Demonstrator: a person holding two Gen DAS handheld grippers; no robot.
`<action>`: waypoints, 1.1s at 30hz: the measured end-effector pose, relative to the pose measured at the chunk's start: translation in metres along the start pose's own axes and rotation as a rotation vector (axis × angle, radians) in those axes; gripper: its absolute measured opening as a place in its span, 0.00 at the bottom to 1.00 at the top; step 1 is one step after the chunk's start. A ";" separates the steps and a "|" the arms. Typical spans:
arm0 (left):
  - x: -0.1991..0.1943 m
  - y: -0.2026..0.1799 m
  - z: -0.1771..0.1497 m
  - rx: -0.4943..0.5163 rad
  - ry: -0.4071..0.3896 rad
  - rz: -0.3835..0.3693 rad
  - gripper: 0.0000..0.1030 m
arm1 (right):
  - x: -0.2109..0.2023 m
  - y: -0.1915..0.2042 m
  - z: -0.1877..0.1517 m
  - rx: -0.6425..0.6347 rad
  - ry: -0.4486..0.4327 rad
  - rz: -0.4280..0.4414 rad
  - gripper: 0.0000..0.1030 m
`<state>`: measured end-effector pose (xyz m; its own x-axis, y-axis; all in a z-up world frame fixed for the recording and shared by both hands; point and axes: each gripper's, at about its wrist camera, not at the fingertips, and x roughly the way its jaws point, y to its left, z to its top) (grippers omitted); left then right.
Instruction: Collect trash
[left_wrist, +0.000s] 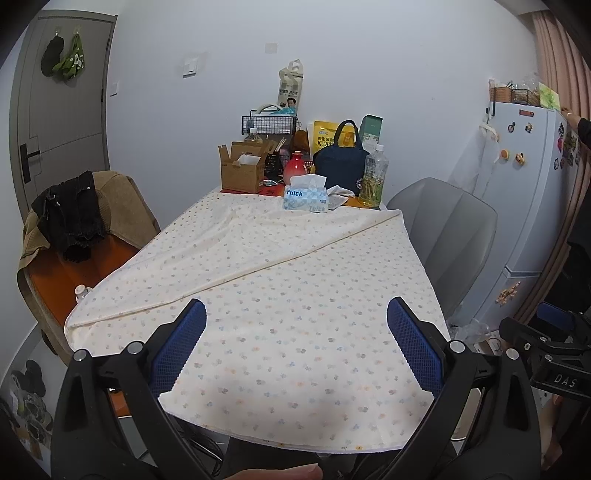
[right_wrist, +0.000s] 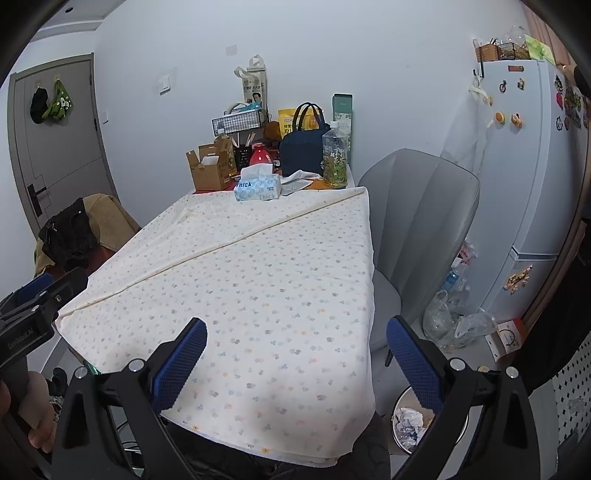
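My left gripper (left_wrist: 295, 332) is open and empty above the near end of a table covered with a flowered cloth (left_wrist: 280, 295). My right gripper (right_wrist: 295, 343) is open and empty over the same cloth (right_wrist: 258, 277), near its right edge. A round trash bin (right_wrist: 410, 424) holding crumpled paper stands on the floor below the table's right corner, partly hidden by my right finger. Crumpled white wrappers (right_wrist: 301, 179) lie at the far end beside a tissue box (right_wrist: 257, 187); they also show in the left wrist view (left_wrist: 338, 195). My right gripper also shows at the right edge of the left wrist view (left_wrist: 554, 354).
The far end holds a cardboard box (left_wrist: 240, 170), a red vase (left_wrist: 295, 168), a navy bag (left_wrist: 341, 158) and a bottle (left_wrist: 373, 177). A grey chair (right_wrist: 417, 229) stands right, a chair with clothes (left_wrist: 74, 229) left. Plastic bags (right_wrist: 454, 317) lie by the fridge (right_wrist: 532, 184).
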<state>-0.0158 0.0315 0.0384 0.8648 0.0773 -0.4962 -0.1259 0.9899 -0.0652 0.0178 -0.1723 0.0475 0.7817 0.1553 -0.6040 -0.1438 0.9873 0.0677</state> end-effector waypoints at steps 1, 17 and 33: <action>0.000 -0.001 0.000 0.002 -0.002 0.000 0.95 | -0.001 0.000 0.000 0.000 -0.002 -0.001 0.93; -0.008 -0.002 0.006 0.006 -0.019 -0.002 0.95 | -0.008 0.002 0.008 -0.004 -0.025 0.006 0.93; -0.009 -0.002 0.008 0.008 -0.022 -0.022 0.95 | -0.009 0.002 0.009 0.010 -0.035 0.003 0.93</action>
<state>-0.0201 0.0300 0.0497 0.8778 0.0576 -0.4755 -0.1026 0.9923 -0.0692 0.0159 -0.1712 0.0608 0.8020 0.1592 -0.5758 -0.1404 0.9871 0.0774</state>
